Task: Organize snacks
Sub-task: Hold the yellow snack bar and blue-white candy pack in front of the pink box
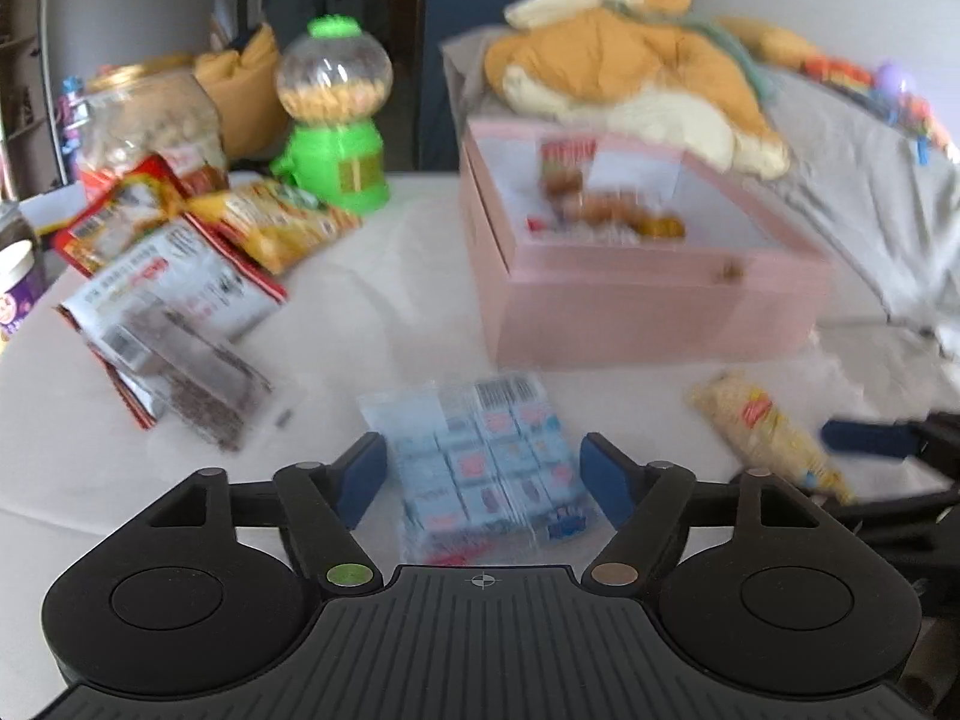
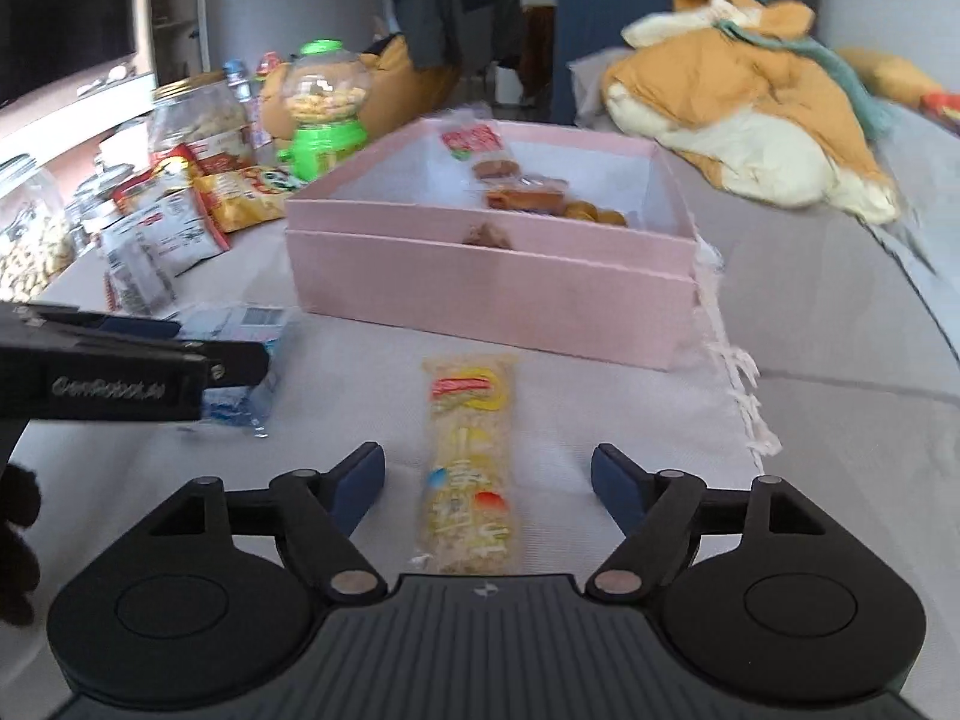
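Note:
A pink open box (image 1: 648,294) (image 2: 492,294) with a few wrapped snacks inside stands on the white cloth. A light blue pack of small cubes (image 1: 486,468) (image 2: 240,360) lies in front of it, between the fingers of my open left gripper (image 1: 483,474), which also shows from the side in the right wrist view (image 2: 162,342). A long yellow snack bar (image 2: 471,462) (image 1: 768,432) lies between the fingers of my open right gripper (image 2: 487,483). Neither gripper touches its snack as far as I can tell.
Several snack bags (image 1: 174,276) (image 2: 174,222) lie at the left. Behind them stand a green candy dispenser (image 1: 333,114) (image 2: 324,114) and glass jars (image 1: 150,120) (image 2: 198,114). An orange plush toy (image 1: 630,72) (image 2: 744,114) lies on grey bedding behind the box.

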A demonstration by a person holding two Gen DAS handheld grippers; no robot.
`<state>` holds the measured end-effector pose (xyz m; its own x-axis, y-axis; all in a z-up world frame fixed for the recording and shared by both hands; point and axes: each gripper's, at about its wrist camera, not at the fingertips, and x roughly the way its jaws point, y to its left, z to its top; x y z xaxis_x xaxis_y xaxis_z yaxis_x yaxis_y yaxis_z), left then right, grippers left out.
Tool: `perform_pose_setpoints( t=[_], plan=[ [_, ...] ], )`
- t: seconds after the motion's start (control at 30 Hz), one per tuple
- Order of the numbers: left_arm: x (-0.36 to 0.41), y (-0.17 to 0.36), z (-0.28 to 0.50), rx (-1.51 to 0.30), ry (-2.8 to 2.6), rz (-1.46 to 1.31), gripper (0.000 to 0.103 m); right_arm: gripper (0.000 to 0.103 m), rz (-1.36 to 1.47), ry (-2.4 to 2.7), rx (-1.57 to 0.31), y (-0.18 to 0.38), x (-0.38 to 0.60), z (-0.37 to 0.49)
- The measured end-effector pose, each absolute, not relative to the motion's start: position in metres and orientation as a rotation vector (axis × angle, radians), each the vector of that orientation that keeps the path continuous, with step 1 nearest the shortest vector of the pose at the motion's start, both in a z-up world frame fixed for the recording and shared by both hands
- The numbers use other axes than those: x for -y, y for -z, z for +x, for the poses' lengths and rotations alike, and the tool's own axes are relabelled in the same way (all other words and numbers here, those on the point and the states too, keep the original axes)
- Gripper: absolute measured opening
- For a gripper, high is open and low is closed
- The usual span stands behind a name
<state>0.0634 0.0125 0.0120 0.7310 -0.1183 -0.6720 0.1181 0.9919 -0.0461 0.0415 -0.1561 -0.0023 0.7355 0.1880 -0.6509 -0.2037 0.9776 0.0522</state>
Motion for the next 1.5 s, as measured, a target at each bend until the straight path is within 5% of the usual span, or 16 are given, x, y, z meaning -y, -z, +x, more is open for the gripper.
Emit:
perform_pose_setpoints(
  t=[0.43, 1.5],
  plan=[
    [-0.01, -0.006, 0.047, -0.675, 0.175, 0.08, 0.07, 0.085, -0.023, -0.21, -0.716, 0.005, 0.155, 0.043],
    [-0.012, -0.004, 0.027, -0.649, 0.203, 0.088, 0.07, 0.083, 0.012, -0.207, -0.706, 0.004, 0.158, 0.044]
  ],
)
